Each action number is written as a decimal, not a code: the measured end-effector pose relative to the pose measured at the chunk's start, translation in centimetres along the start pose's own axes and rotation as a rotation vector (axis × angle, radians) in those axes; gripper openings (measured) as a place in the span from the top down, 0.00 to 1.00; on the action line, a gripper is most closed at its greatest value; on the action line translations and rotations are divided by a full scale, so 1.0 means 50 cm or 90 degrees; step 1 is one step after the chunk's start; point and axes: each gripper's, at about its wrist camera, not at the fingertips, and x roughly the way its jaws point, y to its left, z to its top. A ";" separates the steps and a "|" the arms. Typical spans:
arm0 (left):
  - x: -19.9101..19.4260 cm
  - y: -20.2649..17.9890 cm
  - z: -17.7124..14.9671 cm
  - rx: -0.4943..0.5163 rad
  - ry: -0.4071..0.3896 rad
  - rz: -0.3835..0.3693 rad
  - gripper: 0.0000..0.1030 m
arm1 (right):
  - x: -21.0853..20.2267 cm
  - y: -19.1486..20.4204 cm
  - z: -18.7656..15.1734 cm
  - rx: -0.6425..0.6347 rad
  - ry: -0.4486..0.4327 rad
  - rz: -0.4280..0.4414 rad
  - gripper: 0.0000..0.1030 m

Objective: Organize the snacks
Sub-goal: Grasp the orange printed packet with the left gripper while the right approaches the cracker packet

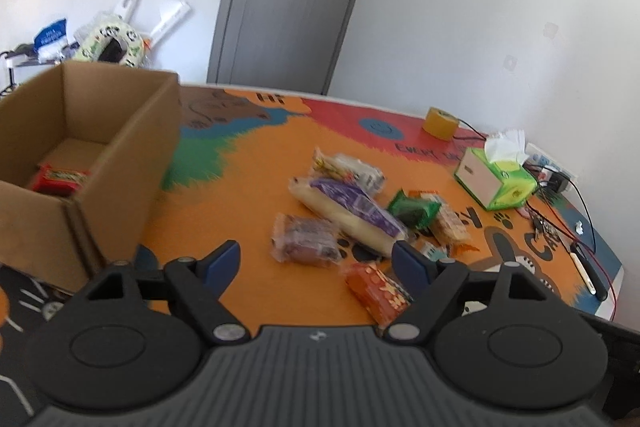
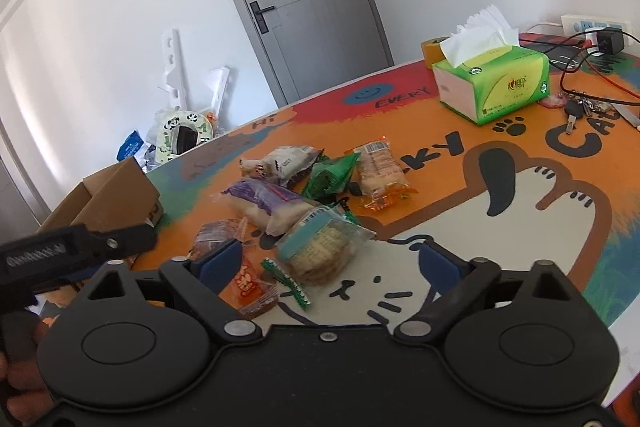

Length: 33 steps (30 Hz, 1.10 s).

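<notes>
Left tool [image 1: 316, 259]: your fingers are spread with nothing between them, held over the tabletop [image 1: 256, 187] between the box and the snack pile. That reads as a hand free to go for the next packet.
Right tool [image 2: 332, 259]: also spread and carrying nothing; it hangs just short of the cracker pack [image 2: 320, 251], which looks like your nearest pick.
Nearest snacks: the orange packet [image 1: 376, 291] lies partly behind your left tool's right finger, so its near end is cut off. In the right view the same packet is half covered by a blue pad.
Pile: the brown cake pack [image 1: 304, 239], the long purple roll [image 1: 352, 215], the green packet [image 1: 414, 209] and the rest lie loose and touching one another in the middle of the tabletop, so lifting one may drag its neighbour.
Labels: motion blur smears the print; you cannot read any brand.
Box [image 1: 80, 155]: it stands open at the left edge of the tabletop, with one red snack [image 1: 60, 179] already inside. Its near wall hides most of the floor, so you cannot tell whether more lies in there.
Far side: the tissue box [image 1: 496, 179], tape roll [image 1: 440, 123] and cables [image 1: 576, 203] sit well apart from the pile, seemingly no part of the job.
Beyond: clutter by the door is too blurred to name.
</notes>
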 end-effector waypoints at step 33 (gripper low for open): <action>0.108 -0.069 -0.062 0.034 0.054 0.011 0.80 | 0.036 -0.037 0.008 -0.041 0.017 0.008 0.12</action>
